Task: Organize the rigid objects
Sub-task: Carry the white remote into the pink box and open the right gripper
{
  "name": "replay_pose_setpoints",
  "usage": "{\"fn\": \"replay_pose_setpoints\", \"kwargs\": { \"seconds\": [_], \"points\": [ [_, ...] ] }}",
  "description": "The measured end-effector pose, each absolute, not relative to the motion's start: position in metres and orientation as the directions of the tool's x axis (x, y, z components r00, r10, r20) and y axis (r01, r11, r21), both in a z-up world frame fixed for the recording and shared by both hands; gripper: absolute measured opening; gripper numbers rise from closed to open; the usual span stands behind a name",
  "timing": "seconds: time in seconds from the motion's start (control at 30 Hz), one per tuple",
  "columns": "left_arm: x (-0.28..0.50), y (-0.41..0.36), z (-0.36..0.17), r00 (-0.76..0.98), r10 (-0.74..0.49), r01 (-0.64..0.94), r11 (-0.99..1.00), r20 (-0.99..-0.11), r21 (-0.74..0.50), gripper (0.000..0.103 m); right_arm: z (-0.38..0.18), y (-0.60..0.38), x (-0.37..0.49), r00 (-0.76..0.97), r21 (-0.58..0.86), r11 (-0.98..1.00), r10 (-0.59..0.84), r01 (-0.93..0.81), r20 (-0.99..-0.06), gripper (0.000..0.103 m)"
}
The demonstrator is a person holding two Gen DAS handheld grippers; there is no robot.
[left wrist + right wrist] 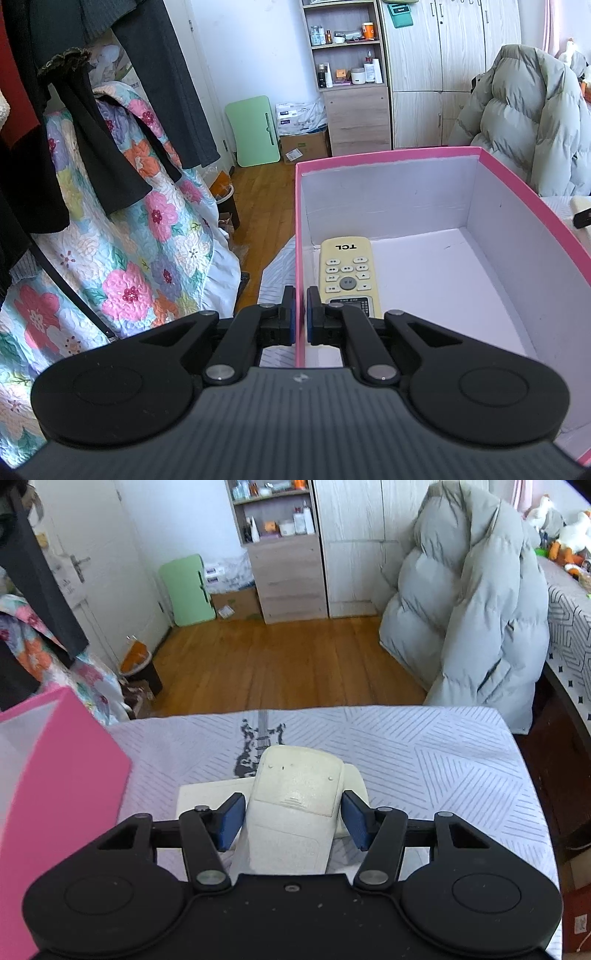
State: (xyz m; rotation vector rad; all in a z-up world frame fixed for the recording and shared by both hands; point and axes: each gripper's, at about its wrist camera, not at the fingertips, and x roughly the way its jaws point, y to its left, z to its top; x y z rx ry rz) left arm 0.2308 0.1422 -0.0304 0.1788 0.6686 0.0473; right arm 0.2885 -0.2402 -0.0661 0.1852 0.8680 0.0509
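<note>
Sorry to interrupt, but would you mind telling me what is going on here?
A person is tidying items into a pink box using two handheld grippers. The left gripper pinches the box's near wall; a TCL remote already lies inside. The right gripper straddles a white remote, lying face down on the bedcover, with its pads beside it, seemingly not yet clamped.

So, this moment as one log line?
left gripper shut on pink box wall | right gripper open, straddling white remote | TCL remote inside box

remote [349,273]: "TCL", upside down | key labels: too small, perhaps Chinese
</note>
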Motion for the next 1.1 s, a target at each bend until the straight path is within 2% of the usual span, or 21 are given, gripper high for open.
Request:
{"fn": "replay_pose_setpoints", "kwargs": {
  "seconds": [0.43,0.87,1.1],
  "points": [
    [0.231,0.143,-0.030,0.784,0.101,0.014,0.984,-0.612,0.180,0.004,-0.014,-0.225,0.207,0.762,0.165,0.978,0.204,-0.128,-0.614,0.059],
    [0.231,0.144,-0.030,0.783,0.105,0.014,0.982,-0.613,0.186,0.004,0.033,-0.192,0.183,0.802,0.097,0.958,0.279,-0.269,-0.528,0.059],
    [0.231,0.143,-0.030,0.783,0.104,0.013,0.983,-0.613,0.184,0.004,0.079,-0.160,0.182,0.783,0.122,0.897,0.432,-0.425,-0.448,0.059]
  ]
}}
